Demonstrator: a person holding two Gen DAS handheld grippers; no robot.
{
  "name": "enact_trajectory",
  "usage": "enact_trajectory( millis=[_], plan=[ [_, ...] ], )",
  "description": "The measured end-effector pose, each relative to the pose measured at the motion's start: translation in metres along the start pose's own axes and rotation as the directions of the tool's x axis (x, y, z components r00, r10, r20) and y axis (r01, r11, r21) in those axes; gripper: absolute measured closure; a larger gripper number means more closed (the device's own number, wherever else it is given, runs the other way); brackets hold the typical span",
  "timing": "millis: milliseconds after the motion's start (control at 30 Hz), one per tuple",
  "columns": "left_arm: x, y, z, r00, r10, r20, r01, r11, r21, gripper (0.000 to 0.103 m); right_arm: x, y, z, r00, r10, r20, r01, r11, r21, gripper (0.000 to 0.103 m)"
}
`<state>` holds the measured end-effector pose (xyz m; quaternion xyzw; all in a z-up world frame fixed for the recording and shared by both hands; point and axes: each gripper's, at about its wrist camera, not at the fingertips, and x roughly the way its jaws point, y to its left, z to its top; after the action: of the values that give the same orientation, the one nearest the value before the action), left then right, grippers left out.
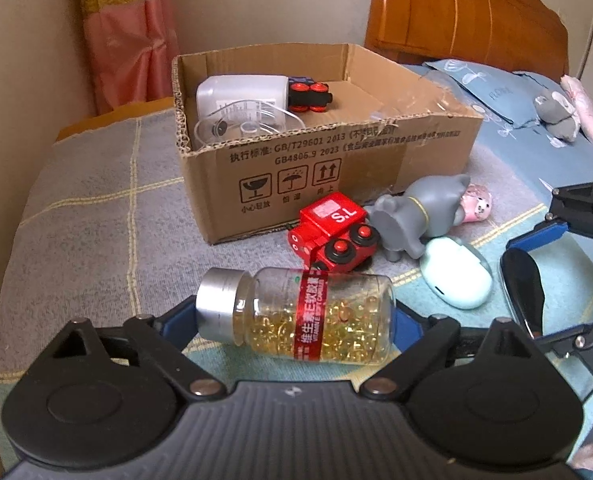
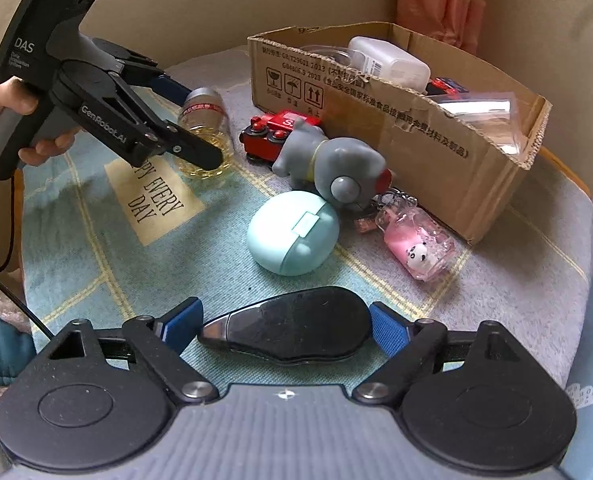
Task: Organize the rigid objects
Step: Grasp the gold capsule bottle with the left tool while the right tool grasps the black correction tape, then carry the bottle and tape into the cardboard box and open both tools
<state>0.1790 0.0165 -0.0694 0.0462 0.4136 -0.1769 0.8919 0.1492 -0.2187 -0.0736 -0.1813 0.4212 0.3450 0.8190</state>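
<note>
A clear bottle of yellow capsules (image 1: 308, 316) with a silver cap and red label lies sideways between the fingers of my left gripper (image 1: 296, 322), cap end at one finger, base at the other; the jaws touch both ends. It also shows in the right wrist view (image 2: 204, 120). A flat black glossy case (image 2: 292, 330) lies between the fingers of my right gripper (image 2: 284, 330); its right end meets the right pad, its left tip stops short of the left pad. The cardboard box (image 1: 376, 148) holds a white container (image 1: 242, 94) and a toy train (image 1: 310, 98).
On the checked blanket (image 1: 96, 216) in front of the box lie a red toy train (image 1: 332, 232), a grey elephant figure (image 2: 328, 160), a mint oval case (image 2: 292, 236) and a pink keychain (image 2: 416, 246). A wall stands left; pillows and a wooden headboard (image 1: 464, 12) at right.
</note>
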Motion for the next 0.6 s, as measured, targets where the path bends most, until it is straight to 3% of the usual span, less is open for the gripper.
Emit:
enact_trajectory(
  millis=[267, 600],
  plan=[
    [-0.022, -0.005, 0.01, 1.0, -0.01, -0.024, 0.012, 0.997, 0.083, 0.01, -0.019, 0.0, 0.008, 1.0, -0.019, 0.012, 0.018, 1.0, 0.018, 0.011],
    [-0.049, -0.017, 0.053, 0.998, -0.063, 0.003, 0.062, 0.983, 0.174, 0.01, -0.053, -0.011, 0.044, 0.99, -0.063, 0.128, 0.057, 0.997, 0.051, 0.011]
  ],
)
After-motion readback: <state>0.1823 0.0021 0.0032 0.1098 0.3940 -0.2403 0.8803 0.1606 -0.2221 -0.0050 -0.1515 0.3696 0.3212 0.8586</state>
